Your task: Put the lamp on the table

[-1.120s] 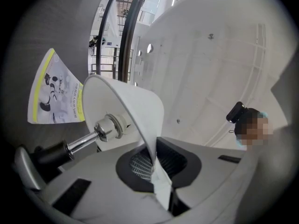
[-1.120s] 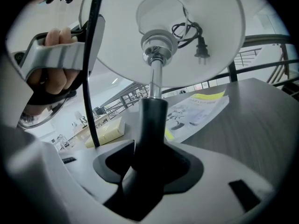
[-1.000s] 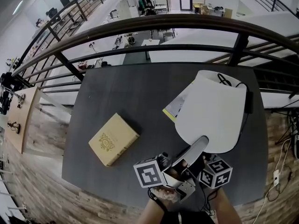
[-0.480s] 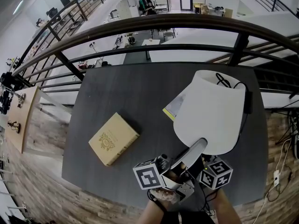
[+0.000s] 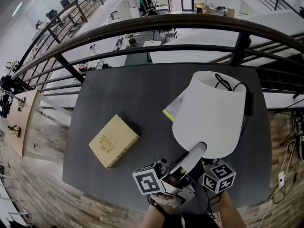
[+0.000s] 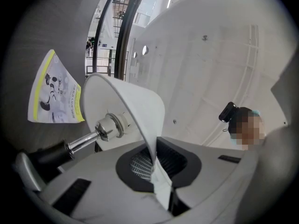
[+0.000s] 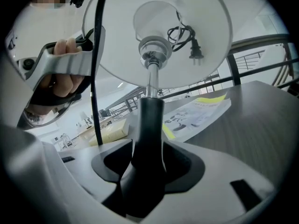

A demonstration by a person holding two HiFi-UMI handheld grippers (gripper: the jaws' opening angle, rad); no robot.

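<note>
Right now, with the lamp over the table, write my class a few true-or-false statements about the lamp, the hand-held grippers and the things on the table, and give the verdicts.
1. The left hand-held gripper is shut on the rim of the lampshade. True.
2. The tan book lies under the lampshade. False: it lies apart from it, on the left of the table. The yellow-edged leaflet is what is partly covered by the shade.
3. The lamp's black stem stands between the jaws of the right hand-held gripper. True, and those jaws are opening.
4. The lamp's plug hangs over the table's edge. False: it sits with its coiled cord at the top of the lampshade.
</note>
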